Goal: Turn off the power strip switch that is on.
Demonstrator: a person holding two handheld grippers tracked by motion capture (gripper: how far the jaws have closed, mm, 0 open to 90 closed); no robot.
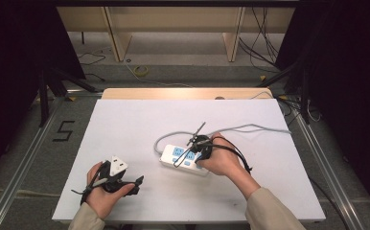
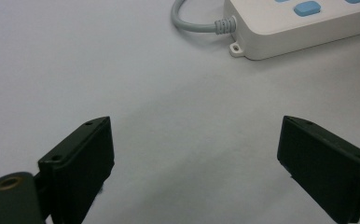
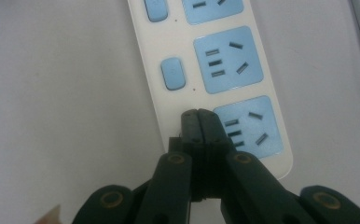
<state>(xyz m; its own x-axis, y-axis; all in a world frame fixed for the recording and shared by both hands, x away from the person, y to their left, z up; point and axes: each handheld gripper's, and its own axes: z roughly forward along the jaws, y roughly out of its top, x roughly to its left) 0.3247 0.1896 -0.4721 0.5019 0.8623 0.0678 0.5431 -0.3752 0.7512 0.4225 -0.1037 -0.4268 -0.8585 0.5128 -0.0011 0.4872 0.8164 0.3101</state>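
A white power strip with blue sockets and blue switches lies right of the table's middle, and its grey cable runs off to the right. My right gripper is shut and empty. In the right gripper view its closed tips rest on the strip's white body, beside the nearest socket and below a switch. My left gripper lies low at the front left of the table, open and empty. In the left gripper view the strip's cable end lies ahead.
A white board covers the table. The floor to the left carries a black "5" mark. Wooden furniture legs and loose cables stand beyond the far edge. Metal rails run along both sides.
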